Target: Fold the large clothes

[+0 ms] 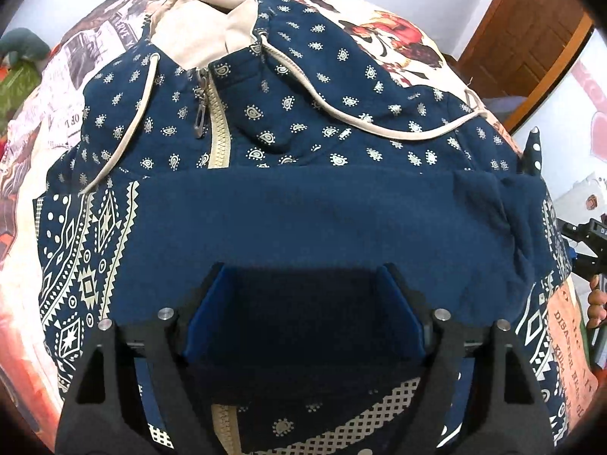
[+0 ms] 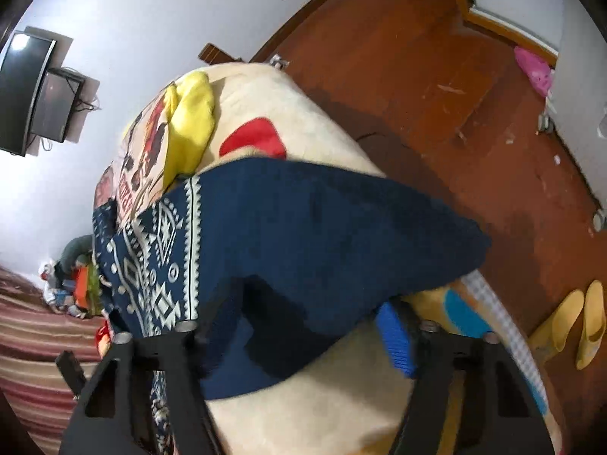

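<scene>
A navy hoodie [image 1: 303, 121] with white paisley and geometric print, a cream zipper and a cream-lined hood lies on a printed bedspread [image 1: 45, 125]. Its lower part is folded up, showing plain navy lining [image 1: 322, 220]. My left gripper [image 1: 303, 303] is open, jaws wide apart just above that lining, holding nothing. In the right wrist view the hoodie's folded edge [image 2: 303, 227] lies over the bed edge. My right gripper [image 2: 303, 326] is open; its left finger is hidden under the cloth and its blue right pad [image 2: 394, 337] is bare.
A yellow garment [image 2: 189, 121] lies farther along the bed. The wooden floor [image 2: 436, 94] is beside the bed, with yellow slippers [image 2: 569, 326] on it. A TV [image 2: 22, 87] hangs on the wall. The other gripper's handle [image 1: 588, 242] shows at the hoodie's right edge.
</scene>
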The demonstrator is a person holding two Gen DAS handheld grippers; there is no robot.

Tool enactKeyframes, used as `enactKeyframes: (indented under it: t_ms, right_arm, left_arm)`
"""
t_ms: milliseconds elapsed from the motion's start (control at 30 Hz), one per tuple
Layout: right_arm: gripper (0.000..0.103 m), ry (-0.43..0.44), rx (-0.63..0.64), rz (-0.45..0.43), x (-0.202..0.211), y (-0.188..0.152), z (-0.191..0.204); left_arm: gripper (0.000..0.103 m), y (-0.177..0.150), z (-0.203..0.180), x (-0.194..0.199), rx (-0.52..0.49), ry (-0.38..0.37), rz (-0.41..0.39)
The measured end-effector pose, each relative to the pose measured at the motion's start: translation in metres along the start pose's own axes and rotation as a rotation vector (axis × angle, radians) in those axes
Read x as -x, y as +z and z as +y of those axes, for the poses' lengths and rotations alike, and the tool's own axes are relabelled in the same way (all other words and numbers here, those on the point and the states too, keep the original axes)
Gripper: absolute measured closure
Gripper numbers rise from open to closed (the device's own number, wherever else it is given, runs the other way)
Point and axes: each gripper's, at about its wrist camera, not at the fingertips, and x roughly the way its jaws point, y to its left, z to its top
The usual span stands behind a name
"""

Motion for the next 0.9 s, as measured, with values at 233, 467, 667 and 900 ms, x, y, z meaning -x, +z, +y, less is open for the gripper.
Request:
enactKeyframes:
  t_ms: [233, 467, 667, 900]
  right_arm:
    - [0.093, 0.012, 0.017, -0.064, 0.010, 0.004, 0.006]
    - [0.096, 0.055, 0.127, -0.189, 0.053, 0.001, 0.056]
    - [0.096, 0.156, 0.317, -0.315, 0.105, -0.018, 0.138]
    - [0.096, 0.311, 0.521, -0.345, 0.128, -0.067, 0.238]
  left_arm:
    - [0.024, -0.003, -0.006, 0.009, -0.022, 0.017, -0.003]
    - [0.024, -0.005, 0.005, 0.050, 0.003, -0.002, -0.088]
    - [0.024, -0.005, 0.023, 0.101, 0.038, 0.003, -0.204]
    - [0.024, -0.017, 0.051, 0.144, 0.069, 0.003, -0.307]
